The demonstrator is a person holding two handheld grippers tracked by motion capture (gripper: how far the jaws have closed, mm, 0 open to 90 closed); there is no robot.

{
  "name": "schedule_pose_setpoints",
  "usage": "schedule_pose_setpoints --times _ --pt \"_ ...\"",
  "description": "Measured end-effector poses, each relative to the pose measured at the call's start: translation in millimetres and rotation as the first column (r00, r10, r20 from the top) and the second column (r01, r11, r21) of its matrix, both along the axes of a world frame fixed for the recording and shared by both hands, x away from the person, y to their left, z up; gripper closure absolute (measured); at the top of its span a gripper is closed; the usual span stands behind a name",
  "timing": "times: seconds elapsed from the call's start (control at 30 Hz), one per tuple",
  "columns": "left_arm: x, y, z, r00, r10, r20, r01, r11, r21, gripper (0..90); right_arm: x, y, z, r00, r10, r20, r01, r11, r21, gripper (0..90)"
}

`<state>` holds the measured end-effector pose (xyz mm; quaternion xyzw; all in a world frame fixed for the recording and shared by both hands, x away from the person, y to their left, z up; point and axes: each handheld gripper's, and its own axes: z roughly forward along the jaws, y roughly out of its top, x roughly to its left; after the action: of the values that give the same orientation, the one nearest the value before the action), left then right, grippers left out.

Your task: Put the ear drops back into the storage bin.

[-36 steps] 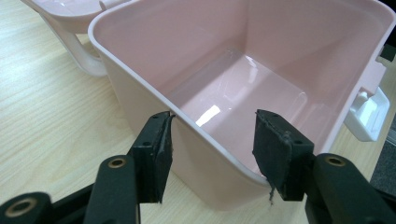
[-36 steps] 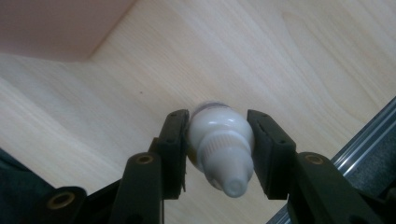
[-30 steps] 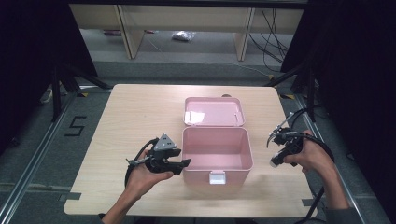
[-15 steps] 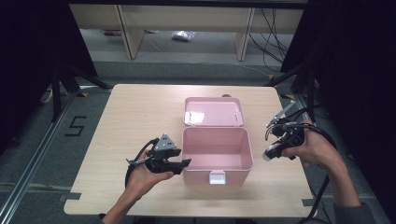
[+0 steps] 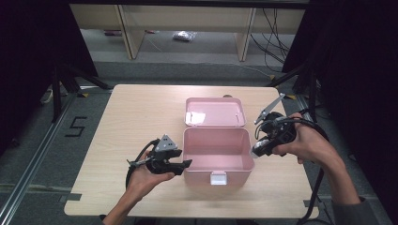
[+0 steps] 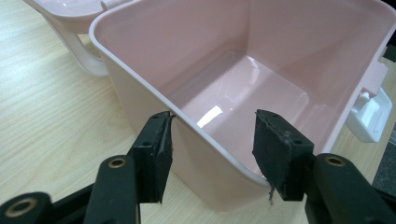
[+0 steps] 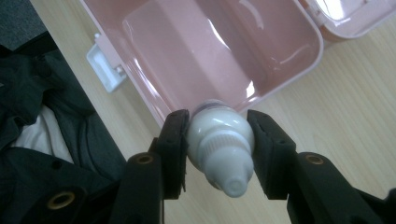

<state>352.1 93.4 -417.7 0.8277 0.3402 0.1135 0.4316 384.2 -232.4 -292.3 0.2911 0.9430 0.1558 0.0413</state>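
Table (image 5: 141, 117): light wood, mostly bare, broad room left of and behind the box. Pink box (image 5: 217, 152) near the front edge, lid (image 5: 215, 112) thrown back flat behind it, white latch (image 5: 218, 178) facing the person; cavity bare and glossy, evidently opened to receive something.

Left gripper (image 5: 184, 164) set at the box's left wall; in the left gripper view, jaws spread, one pad (image 6: 156, 151) outside the rim and the other over the inside, not yet closed — probably placed to steady the box.

Right gripper (image 5: 257, 149) at the right rim, pinching a small white bottle (image 7: 220, 144) across its shoulder, bottle tilted toward the opening. Judged: carried there for dropping in. Clear path downward; only the near rim to clear.
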Motion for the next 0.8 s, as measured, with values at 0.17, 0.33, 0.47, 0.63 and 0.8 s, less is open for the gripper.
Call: schedule_pose_setpoints --times 0.17,0.33,0.47,0.63,0.8 --pt "0.1 0.0 0.1 1.0 0.0 0.0 0.0 1.0 0.0 46.9 2.4 12.2 -1.7 0.9997 0.024 -0.005 -0.024 1.0 0.0 60.4" --pt "0.0 -0.1 0.1 1.0 0.0 0.0 0.0 1.0 0.002 46.9 5.1 24.7 -4.0 0.999 0.044 -0.006 -0.044 0.999 -0.003 60.4" --pt "-0.1 -0.1 0.2 1.0 -0.001 0.002 0.001 1.0 0.005 47.0 8.2 35.6 -8.9 0.9976 0.069 -0.012 -0.069 0.997 -0.016 60.4" --pt "-0.2 -0.2 0.3 1.0 0.0 0.002 0.0 1.0 0.005 47.0 13.5 46.8 -18.6 0.9971 0.072 -0.026 -0.073 0.997 -0.032 60.4" --pt "-0.2 -0.1 0.3 1.0 0.0 0.003 0.0 1.0 0.006 47.1 19.0 55.4 -30.5 0.9952 0.084 -0.049 -0.086 0.995 -0.051 60.4"
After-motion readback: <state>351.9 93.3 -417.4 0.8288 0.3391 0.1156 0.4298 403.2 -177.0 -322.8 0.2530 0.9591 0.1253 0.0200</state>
